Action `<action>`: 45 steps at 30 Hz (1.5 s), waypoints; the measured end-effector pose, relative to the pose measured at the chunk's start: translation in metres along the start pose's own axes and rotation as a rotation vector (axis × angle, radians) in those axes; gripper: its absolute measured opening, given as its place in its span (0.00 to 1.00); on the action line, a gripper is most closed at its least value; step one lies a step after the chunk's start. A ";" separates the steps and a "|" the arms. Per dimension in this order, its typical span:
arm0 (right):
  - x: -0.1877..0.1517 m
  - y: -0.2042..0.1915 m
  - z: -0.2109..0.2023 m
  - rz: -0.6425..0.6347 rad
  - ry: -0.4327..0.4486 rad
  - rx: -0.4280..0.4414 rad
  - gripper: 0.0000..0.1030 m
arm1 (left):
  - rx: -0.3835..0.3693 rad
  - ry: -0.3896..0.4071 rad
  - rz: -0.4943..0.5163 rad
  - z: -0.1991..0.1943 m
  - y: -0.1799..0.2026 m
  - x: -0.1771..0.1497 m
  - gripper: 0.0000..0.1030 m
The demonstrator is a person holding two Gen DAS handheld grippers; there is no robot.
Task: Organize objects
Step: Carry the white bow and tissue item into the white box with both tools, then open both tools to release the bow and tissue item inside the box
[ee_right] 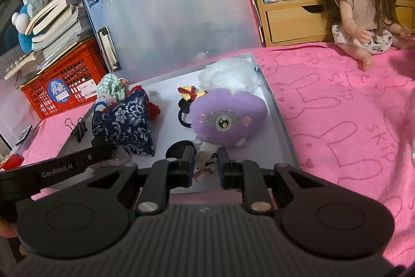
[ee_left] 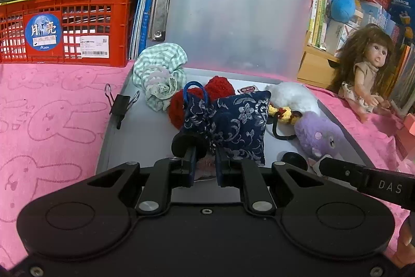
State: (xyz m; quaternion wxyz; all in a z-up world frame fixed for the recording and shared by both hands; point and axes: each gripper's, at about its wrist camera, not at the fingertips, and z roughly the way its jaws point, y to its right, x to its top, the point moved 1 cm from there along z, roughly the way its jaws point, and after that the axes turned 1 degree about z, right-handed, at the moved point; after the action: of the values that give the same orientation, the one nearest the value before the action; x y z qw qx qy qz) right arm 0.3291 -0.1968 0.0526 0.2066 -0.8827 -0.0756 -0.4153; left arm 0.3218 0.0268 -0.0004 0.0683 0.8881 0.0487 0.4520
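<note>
Left wrist view: navy brocade pouch (ee_left: 233,123) on grey tray (ee_left: 145,136), against red crochet piece (ee_left: 218,87), left of purple plush (ee_left: 319,131). Probably light, soft, slippery; best pinched at gathered neck. Left gripper (ee_left: 205,149) jaws narrowly apart, at pouch's near corner; grip unclear. Right wrist view alone shows plush's eye; right gripper (ee_right: 206,156) jaws apart, nothing held.

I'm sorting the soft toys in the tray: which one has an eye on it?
The purple plush: a single green eye is stitched on it. The white plush behind it shows none.
</note>
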 end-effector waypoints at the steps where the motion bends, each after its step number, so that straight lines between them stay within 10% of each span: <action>1: 0.000 -0.001 0.001 -0.003 -0.001 -0.001 0.22 | 0.001 0.000 0.001 0.000 0.000 0.000 0.14; 30: -0.003 -0.006 0.001 -0.035 -0.003 -0.014 0.25 | 0.008 -0.003 0.013 0.001 0.000 -0.001 0.17; 36: -0.004 -0.010 -0.004 -0.056 0.008 -0.027 0.47 | 0.010 0.019 0.041 -0.007 0.002 -0.002 0.17; 45: -0.004 -0.014 -0.012 -0.077 0.020 -0.035 0.50 | 0.008 0.026 0.041 -0.017 0.002 -0.001 0.34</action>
State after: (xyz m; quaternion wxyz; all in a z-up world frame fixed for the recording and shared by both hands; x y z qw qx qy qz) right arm 0.3138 -0.1887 0.0606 0.1759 -0.8783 -0.1001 -0.4331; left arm 0.3076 0.0256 0.0089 0.0550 0.8832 0.0330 0.4646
